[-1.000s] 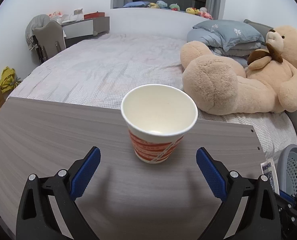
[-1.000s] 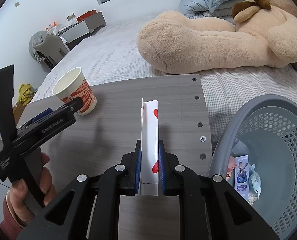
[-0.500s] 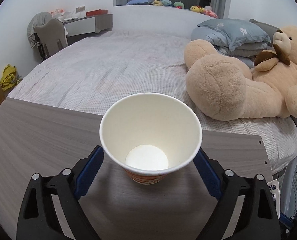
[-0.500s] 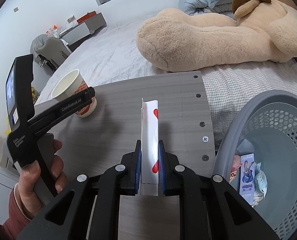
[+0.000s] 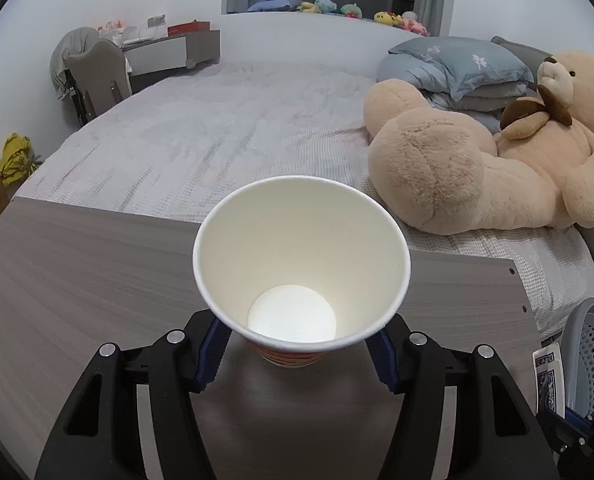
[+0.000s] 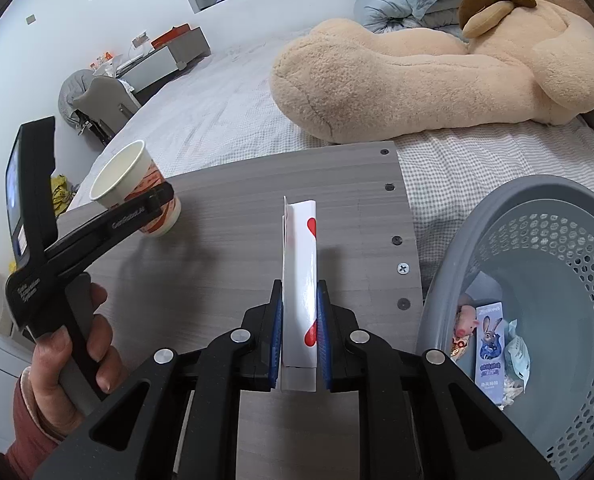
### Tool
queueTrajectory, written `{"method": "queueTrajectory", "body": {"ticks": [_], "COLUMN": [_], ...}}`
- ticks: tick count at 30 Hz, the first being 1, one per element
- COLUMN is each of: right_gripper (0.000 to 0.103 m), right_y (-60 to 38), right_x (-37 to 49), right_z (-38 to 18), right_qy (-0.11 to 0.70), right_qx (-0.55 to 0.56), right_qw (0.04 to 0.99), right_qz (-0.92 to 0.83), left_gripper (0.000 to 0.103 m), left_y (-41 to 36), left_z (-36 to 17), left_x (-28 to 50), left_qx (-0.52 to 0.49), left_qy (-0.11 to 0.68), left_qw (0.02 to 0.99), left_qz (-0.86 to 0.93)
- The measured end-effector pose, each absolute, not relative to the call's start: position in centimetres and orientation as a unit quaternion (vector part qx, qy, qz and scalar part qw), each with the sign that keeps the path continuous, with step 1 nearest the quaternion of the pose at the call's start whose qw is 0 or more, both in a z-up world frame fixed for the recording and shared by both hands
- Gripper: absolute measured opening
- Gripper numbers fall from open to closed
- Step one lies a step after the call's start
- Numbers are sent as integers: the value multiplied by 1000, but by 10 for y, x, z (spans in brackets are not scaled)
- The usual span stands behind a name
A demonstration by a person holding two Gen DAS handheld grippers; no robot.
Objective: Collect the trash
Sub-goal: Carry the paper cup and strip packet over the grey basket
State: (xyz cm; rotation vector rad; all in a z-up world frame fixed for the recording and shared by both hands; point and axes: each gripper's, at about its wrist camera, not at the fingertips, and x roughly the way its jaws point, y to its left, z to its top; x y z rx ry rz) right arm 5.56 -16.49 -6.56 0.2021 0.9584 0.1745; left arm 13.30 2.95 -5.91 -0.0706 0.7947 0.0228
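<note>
On the bench [image 6: 257,208] beside the grey basket [image 6: 449,272], our left gripper [image 5: 297,354] has its fingers closed around the paper cup [image 5: 301,264], while our right gripper [image 6: 299,344] pinches a white red-hearted carton [image 6: 301,280] between its fingers.

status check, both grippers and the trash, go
Left gripper jaws closed around paper cup, cup upright on table. Right gripper shut on white carton. Gray basket right of table, path clear.

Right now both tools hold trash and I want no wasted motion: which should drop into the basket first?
Right. Its tool grips the white box right beside the gray basket; the left tool clamps the paper cup farther away.
</note>
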Motion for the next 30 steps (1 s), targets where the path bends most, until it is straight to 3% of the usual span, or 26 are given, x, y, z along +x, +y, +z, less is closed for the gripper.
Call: {"method": "queueTrajectory", "body": {"ticks": [17,30], "right_gripper": [15,15], "right_y": [-173,-238], "right_x": [3,-45], "right_z": [-47,-33], "right_qy": [438,412], "right_qx": [98,120], "right_qw": [891,903], "right_qz": [66,7], "left_gripper": [59,59], "left_y": [13,-69], "left_z": [-26,-15], "left_x": [57,19], "left_qx": [-12,35], "left_qy": [364,362], "left_qw": [931,921], "left_qz": [-39,-142]}}
